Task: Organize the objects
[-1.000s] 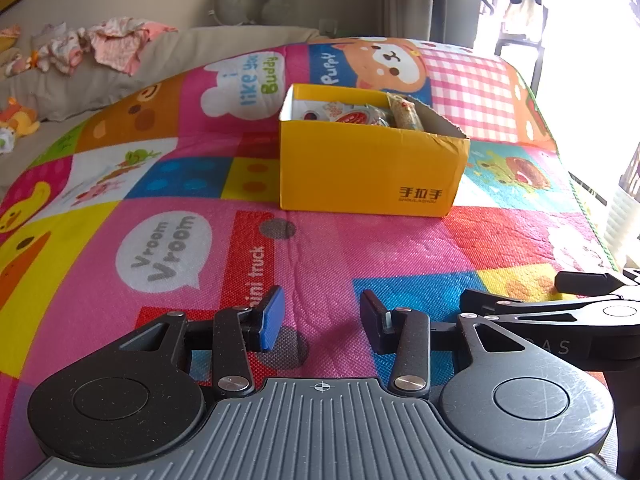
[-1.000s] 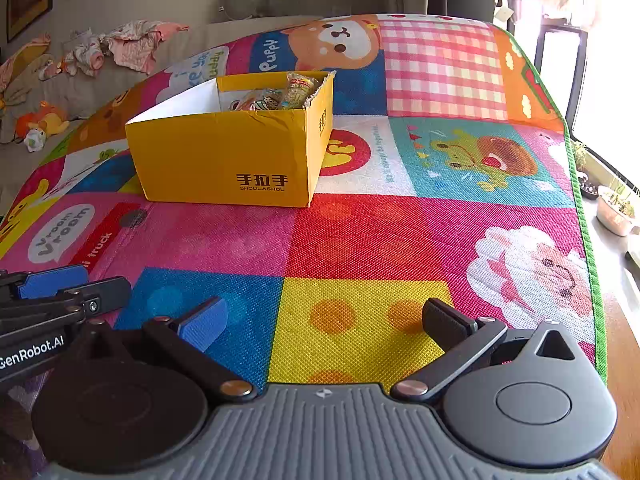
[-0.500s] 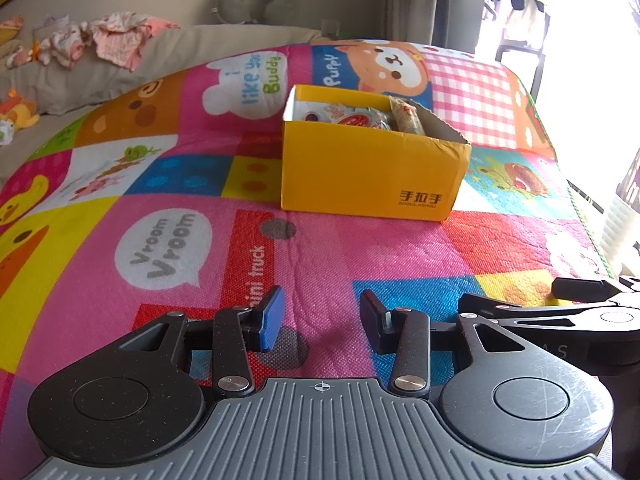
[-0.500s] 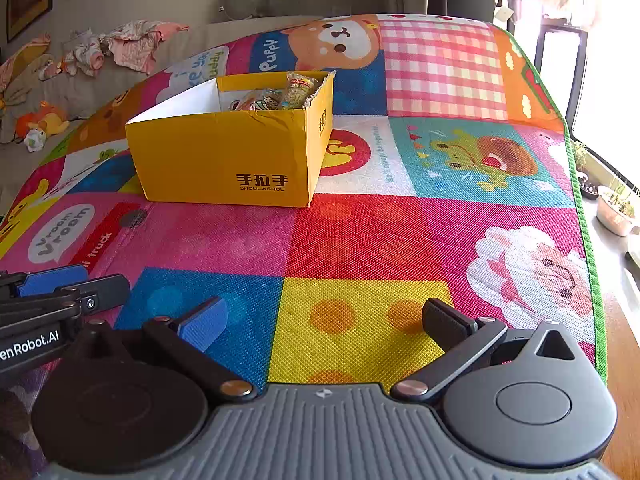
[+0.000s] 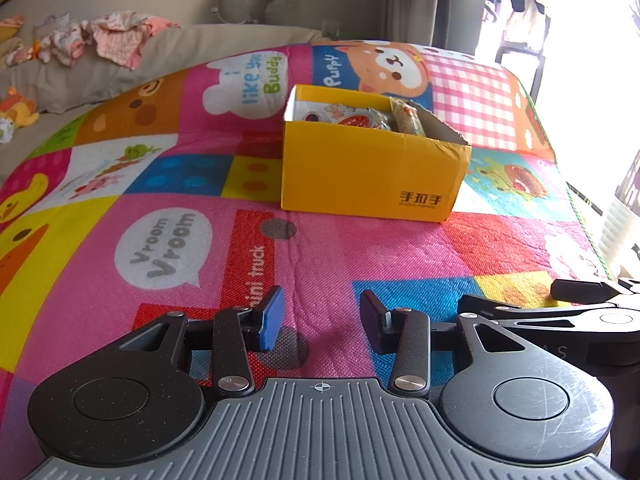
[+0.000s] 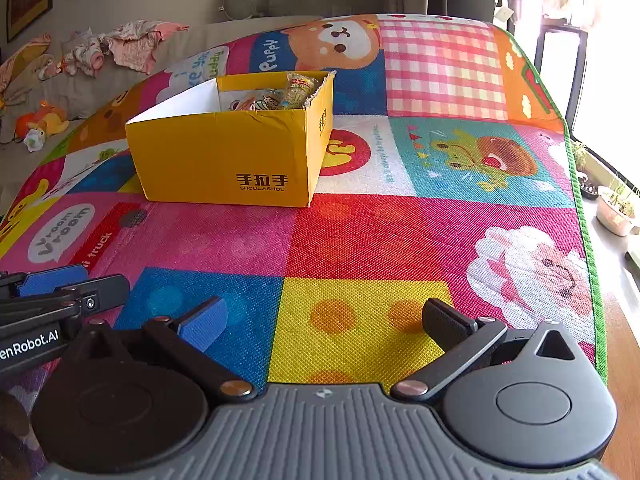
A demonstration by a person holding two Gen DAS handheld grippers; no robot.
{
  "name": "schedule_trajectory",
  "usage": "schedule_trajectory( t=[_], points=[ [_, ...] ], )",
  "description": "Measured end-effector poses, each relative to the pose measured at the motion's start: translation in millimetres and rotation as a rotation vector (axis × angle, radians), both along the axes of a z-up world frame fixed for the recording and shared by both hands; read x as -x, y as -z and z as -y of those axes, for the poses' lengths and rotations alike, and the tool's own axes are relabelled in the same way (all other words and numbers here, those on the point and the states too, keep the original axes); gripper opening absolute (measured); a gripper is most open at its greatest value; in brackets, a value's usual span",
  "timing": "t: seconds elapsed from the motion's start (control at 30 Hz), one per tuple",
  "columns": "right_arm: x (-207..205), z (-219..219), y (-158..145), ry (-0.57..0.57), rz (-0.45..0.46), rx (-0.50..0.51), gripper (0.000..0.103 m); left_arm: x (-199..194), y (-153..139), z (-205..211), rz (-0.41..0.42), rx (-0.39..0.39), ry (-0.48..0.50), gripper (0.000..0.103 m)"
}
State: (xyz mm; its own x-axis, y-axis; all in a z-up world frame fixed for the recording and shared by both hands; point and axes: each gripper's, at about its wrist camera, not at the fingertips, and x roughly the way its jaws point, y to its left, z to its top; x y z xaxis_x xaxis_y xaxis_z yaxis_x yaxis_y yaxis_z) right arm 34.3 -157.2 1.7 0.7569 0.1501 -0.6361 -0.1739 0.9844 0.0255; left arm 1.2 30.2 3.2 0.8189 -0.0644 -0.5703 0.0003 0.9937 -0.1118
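Two tools agape (empty) | left tool [image 5: 322,326], right tool [image 6: 322,326] | yellow box [image 5: 368,172] well ahead

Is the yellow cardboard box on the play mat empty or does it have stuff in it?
Not empty. The open-topped yellow cardboard box holds several snack packets, visible above its rim in both wrist views.

Low, forward views — shared yellow box [image 5: 370,172]

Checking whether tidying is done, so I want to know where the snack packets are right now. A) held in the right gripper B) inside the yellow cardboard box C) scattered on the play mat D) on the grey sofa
B: the snack packets show above the rim inside the yellow cardboard box, and both the left gripper and the right gripper are open and empty.
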Motion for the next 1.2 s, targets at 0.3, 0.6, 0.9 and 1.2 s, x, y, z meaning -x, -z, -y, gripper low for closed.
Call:
schedule_trajectory(
  t=[0.3,0.6,0.9,1.2],
  points=[
    [0.2,-1.1,-0.4,0.0,0.0,0.003,0.103,-0.3,-0.1,-2.0,0.004,0.034,-0.007,0.045],
    [-0.1,-0.9,-0.2,0.0,0.0,0.003,0.103,0.2,0.1,-3.1,0.005,0.037,-0.007,0.045],
    [-0.1,-1.0,-0.2,0.0,0.0,0.004,0.103,1.7,0.5,-10.8,0.013,0.097,-0.009,0.045],
    [-0.1,-1.0,-0.2,0.0,0.0,0.004,0.103,-0.9,-0.9,10.2,-0.007,-0.057,0.001,0.045]
  ],
)
